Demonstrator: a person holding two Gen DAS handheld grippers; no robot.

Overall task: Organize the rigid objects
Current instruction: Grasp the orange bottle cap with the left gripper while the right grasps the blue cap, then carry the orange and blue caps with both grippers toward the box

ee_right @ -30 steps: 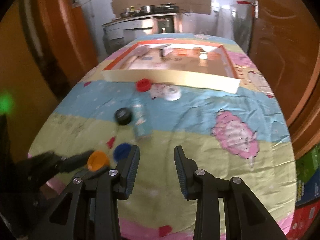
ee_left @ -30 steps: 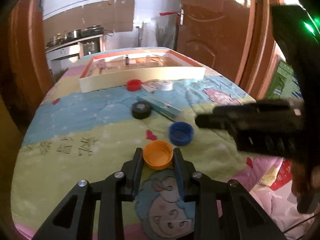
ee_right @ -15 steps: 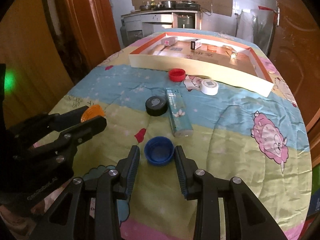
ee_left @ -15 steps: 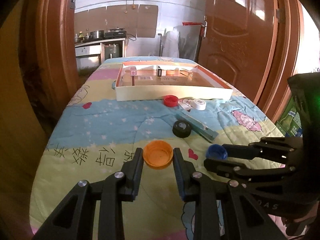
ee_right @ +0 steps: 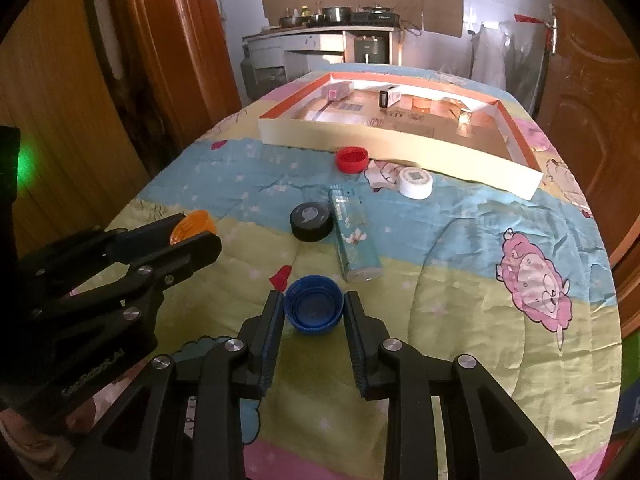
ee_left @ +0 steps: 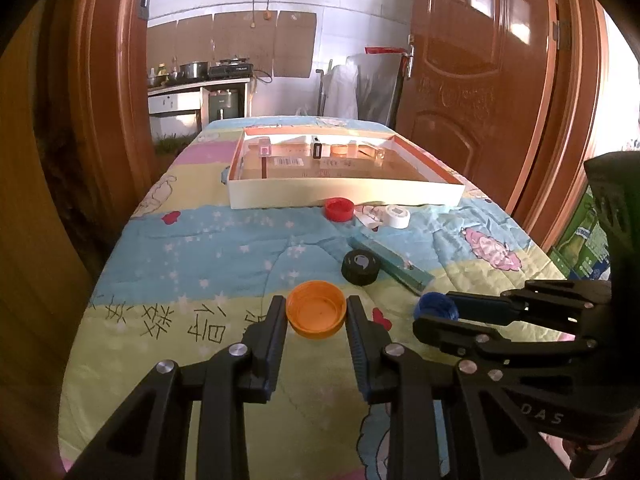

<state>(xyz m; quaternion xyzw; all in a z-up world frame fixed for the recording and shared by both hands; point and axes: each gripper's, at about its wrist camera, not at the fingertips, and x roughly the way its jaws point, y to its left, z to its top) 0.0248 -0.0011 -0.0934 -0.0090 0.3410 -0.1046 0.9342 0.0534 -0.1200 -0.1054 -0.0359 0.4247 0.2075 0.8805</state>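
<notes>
two grippers over a cartoon quilt (ee_left: 200, 264), left gripper (ee_left: 316, 316) pinching an orange cap (ee_left: 316, 314), right gripper (ee_right: 313, 312) jaws just closing on a blue cap (ee_right: 313, 310), pads at its rim

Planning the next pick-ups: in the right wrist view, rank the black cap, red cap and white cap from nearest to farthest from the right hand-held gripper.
From the right hand-held gripper:
1. Round black plastic cap, just ahead, slightly left.
2. Round white plastic cap, farther, to the right.
3. Round red plastic cap, farthest, by the tray wall.
</notes>
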